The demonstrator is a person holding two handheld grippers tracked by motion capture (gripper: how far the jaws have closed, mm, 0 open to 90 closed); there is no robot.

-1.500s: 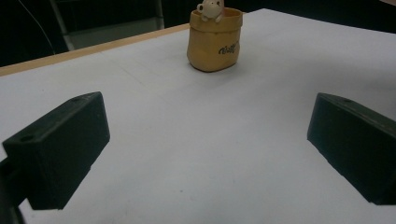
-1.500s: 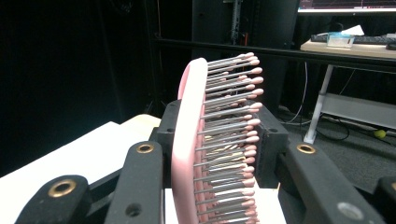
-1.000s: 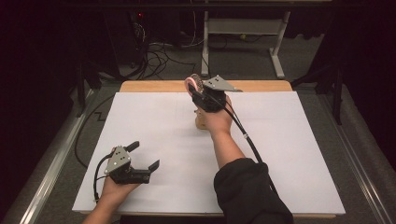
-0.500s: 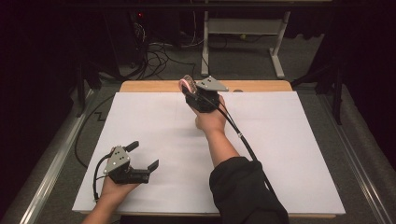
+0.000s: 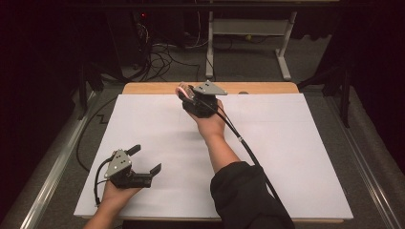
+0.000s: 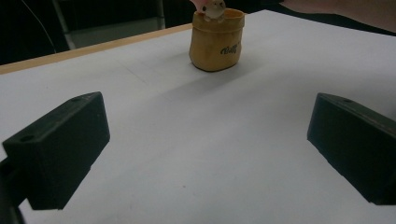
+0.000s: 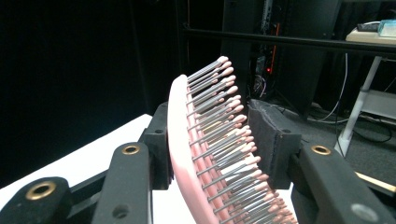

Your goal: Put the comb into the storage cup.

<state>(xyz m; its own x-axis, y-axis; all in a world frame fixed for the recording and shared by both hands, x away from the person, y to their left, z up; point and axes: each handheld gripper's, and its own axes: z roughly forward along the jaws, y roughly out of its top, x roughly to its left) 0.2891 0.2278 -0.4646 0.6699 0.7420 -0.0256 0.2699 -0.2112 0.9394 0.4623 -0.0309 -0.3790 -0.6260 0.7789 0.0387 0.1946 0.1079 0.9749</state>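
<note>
My right gripper is far out over the white table, near its back edge. A pink hairbrush stands upright between its jaws. One pad lies on the brush's back and the bristle tips touch the other; the jaws have just been opening. In the left gripper view a tan pouch stands on the table, and a pink and white end shows at its mouth. In the high view the right hand hides the pouch. My left gripper rests at the near left, open with nothing between its jaws.
White paper covers the table, with a strip of bare wood at the far edge. Beyond it are a white desk frame and cables on the dark floor. The right gripper's cable trails along the forearm.
The right hand has shifted a little to the left with the brush. The left hand has not moved.
</note>
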